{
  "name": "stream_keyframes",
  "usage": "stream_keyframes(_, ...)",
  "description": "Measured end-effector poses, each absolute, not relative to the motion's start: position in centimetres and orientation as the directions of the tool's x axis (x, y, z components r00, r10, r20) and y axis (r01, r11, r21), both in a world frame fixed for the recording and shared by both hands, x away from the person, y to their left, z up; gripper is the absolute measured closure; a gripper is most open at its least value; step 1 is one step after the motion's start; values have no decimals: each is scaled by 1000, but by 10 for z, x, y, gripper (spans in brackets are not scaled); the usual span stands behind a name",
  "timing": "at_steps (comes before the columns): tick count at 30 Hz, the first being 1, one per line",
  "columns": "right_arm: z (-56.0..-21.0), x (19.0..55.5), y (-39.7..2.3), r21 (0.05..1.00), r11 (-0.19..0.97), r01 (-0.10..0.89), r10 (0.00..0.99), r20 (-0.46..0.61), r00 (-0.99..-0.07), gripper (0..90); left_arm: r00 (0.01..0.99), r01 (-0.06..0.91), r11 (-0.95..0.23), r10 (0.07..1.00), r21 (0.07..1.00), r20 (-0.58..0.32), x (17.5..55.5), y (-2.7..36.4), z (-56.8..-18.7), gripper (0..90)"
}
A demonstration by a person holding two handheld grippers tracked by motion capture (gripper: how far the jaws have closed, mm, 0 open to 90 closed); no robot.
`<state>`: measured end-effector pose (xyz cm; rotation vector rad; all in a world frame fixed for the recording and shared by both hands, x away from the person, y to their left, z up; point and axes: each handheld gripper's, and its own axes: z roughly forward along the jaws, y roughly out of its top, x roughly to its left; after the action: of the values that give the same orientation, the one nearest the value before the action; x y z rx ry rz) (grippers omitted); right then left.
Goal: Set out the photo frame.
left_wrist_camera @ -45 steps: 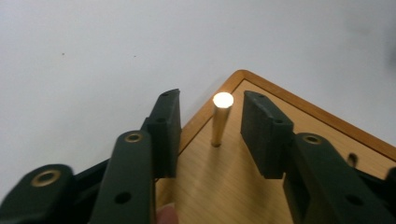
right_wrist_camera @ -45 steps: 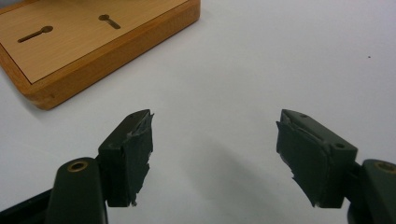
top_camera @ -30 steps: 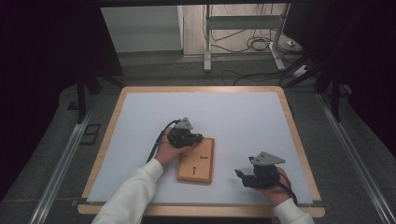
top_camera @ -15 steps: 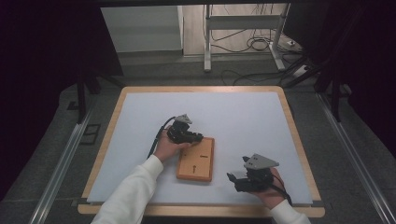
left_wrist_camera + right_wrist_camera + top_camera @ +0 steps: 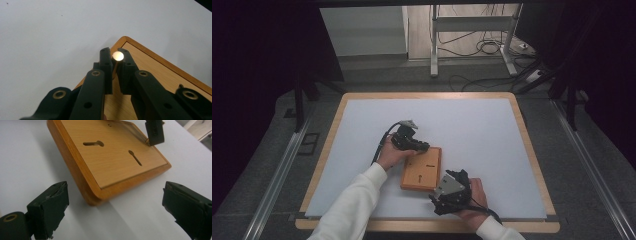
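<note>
Two keyhole-shaped slots mark the flat orange-brown wooden board [image 5: 422,168], which lies on the white table mat [image 5: 472,130] near its front edge. The left gripper [image 5: 114,58] is clenched on a thin brass-coloured pin [image 5: 117,56] over the board's far-left corner. The right gripper [image 5: 115,202], jaws just opening wide and empty, faces the board's near-right corner.

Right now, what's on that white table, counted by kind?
Flat orange-brown wooden boards with keyhole slots: 1
Small round-headed brass-coloured metal pins, pinched in the left gripper at the board's corner: 1
Black hand-held grippers, the right gripper open: 2
Total: 4
</note>
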<state>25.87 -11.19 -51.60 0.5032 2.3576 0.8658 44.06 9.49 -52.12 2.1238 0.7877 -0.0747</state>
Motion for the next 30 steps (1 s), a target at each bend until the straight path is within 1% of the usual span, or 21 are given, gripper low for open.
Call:
stream_keyframes(3,-523,262,-99,657,742,136,511,-421,-749,77,798,564,-443,508,696,-323,442,95,-521,835)
stream_keyframes(5,-527,265,-93,644,751,146,517,-436,-737,90,798,566,-444,508,695,-325,442,95,-521,834)
stream_keyframes(8,-531,269,-87,625,766,151,520,-464,-717,107,805,552,-453,507,700,-307,440,94,-520,835)
stream_keyframes(9,-531,268,-86,621,773,132,509,-483,-712,116,806,551,-453,508,701,-305,440,94,-521,836)
stream_keyframes(13,-527,260,-83,600,800,37,455,-565,-688,220,802,551,-443,517,708,-301,440,95,-521,840)
stream_keyframes(15,-522,261,-85,626,779,36,465,-539,-702,286,806,536,-447,524,716,-277,438,94,-520,840)
stream_keyframes(17,-516,262,-89,652,758,40,477,-510,-716,318,801,543,-445,529,712,-280,438,94,-520,843)
stream_keyframes(20,-511,261,-92,637,771,7,445,-531,-721,374,803,543,-446,525,712,-283,438,94,-520,844)
stream_keyframes(28,-499,258,-98,642,767,-9,429,-523,-737,417,807,545,-449,509,708,-298,434,95,-521,840)
stream_keyframes(30,-493,256,-101,653,757,-1,429,-500,-752,418,815,540,-459,496,706,-301,430,96,-521,834)
